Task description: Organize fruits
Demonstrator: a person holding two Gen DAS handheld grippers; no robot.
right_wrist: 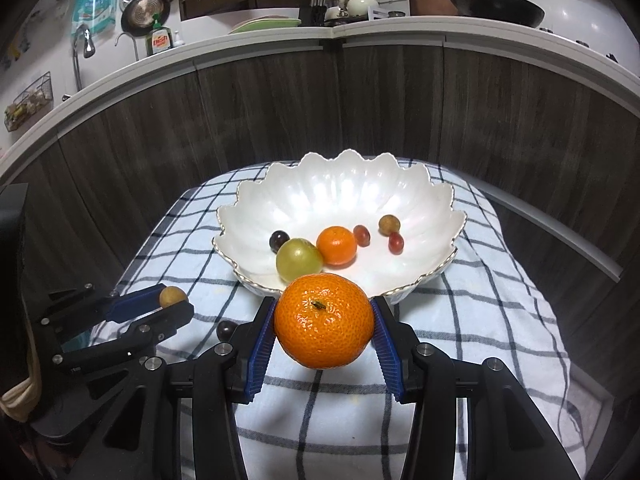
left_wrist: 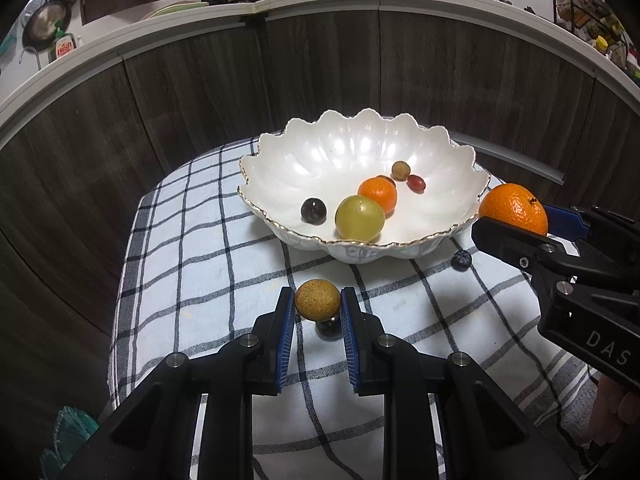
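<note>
On the checked cloth (right_wrist: 460, 320) that covers the counter, the white scalloped bowl (right_wrist: 304, 200) sits at the far middle, and it already carries a green grape (right_wrist: 299, 261), a small mandarin (right_wrist: 337, 245) at its 2 o'clock, a dark grape (right_wrist: 279, 240) at its 10 o'clock, two red grapes and a tan longan (right_wrist: 389, 224) toward the right side. Your right gripper (right_wrist: 324, 330) pinches the large mandarin (right_wrist: 324, 320) between its blue pads, spread only as wide as the fruit, stem end facing the camera, held just short of the bowl's near rim at 6 o'clock. Your left gripper (left_wrist: 318, 306) is narrowed onto a small tan longan (left_wrist: 317, 299), both pads touching its sides, raised above the cloth near the bowl's 6 o'clock in its own view. A dark grape (left_wrist: 327, 327) lies on the cloth directly under that longan, and a blueberry (left_wrist: 461, 259) rests on the cloth just beside the bowl's base at 4 o'clock.
</note>
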